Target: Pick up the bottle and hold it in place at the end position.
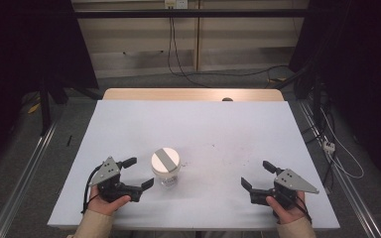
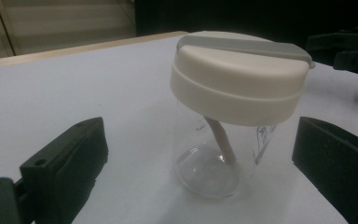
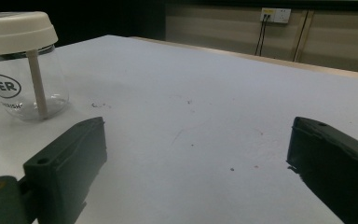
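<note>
A clear glass cup (image 1: 165,171) with a cream lid and a grey bar across the top stands upright on the white table (image 1: 193,129), near the front left. A cream straw hangs inside the cup (image 2: 214,158). My left gripper (image 1: 137,172) is open just left of the cup, jaws pointing at it and not touching. From the left gripper view the cup stands beyond the two wide-apart jaws. My right gripper (image 1: 258,173) is open at the front right with bare table between its jaws. The cup (image 3: 23,70) sits far left in the right gripper view.
The table's wooden far edge (image 1: 193,94) runs across the back. Cables (image 1: 178,54) trail over the floor beyond it, and metal rails (image 1: 25,173) flank the table. The other gripper and hand (image 2: 349,51) show at the upper right of the left gripper view.
</note>
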Motion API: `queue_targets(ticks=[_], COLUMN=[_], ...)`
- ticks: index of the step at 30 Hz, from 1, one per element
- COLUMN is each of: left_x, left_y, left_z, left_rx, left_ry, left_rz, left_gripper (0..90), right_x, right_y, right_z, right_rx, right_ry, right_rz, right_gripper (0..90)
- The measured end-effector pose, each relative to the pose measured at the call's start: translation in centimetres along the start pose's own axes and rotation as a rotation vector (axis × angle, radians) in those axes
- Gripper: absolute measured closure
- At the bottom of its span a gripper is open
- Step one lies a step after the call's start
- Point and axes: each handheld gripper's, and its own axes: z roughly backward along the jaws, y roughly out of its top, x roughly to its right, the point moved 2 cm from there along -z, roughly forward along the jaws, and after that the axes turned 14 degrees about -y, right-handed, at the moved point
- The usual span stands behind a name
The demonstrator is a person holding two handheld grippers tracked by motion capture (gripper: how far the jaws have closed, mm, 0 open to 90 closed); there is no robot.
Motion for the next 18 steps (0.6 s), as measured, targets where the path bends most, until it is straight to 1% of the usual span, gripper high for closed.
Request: queue_targets(ticks=[1,4,6,9,10,13,16,17,18], left_x=[0.1,0.1,0.2,0.3,0.3,0.5,0.6,0.7,0.8], left_y=[0.0,0.1,0.1,0.1,0.1,0.3,0.3,0.3,0.3], left_z=[-0.3,-0.6,-1.0,-1.7,-1.7,-2.5,-2.9,-3.3,-3.5], left_rx=[-0.011,-0.014,-0.026,-0.043,-0.043,-0.063,-0.069,-0.088,-0.091], left_ry=[0.003,0.001,0.000,-0.003,-0.003,-0.006,-0.006,-0.004,-0.004], left_rz=[0.000,0.006,0.003,0.011,0.011,0.002,0.008,0.000,0.002], left_gripper=[3.1,3.2,3.3,3.6,3.6,3.9,4.3,4.3,4.7], right_x=[0.0,-0.1,-0.1,0.0,0.0,0.0,0.0,0.0,0.0], right_y=[0.0,0.0,0.0,0.0,0.0,0.0,0.0,0.0,0.0], right_z=[0.0,-0.1,-0.1,0.0,0.0,0.0,0.0,0.0,0.0], right_rx=[0.000,0.002,0.001,0.002,0.001,0.000,0.001,0.001,0.001], right_ry=[0.000,0.001,0.002,0.002,0.001,0.001,0.001,0.001,0.001], right_rz=[0.003,0.006,0.006,0.006,0.005,0.006,0.007,0.008,0.009], right_gripper=[4.3,4.3,4.4,4.4,4.4,4.4,4.5,4.5,4.5])
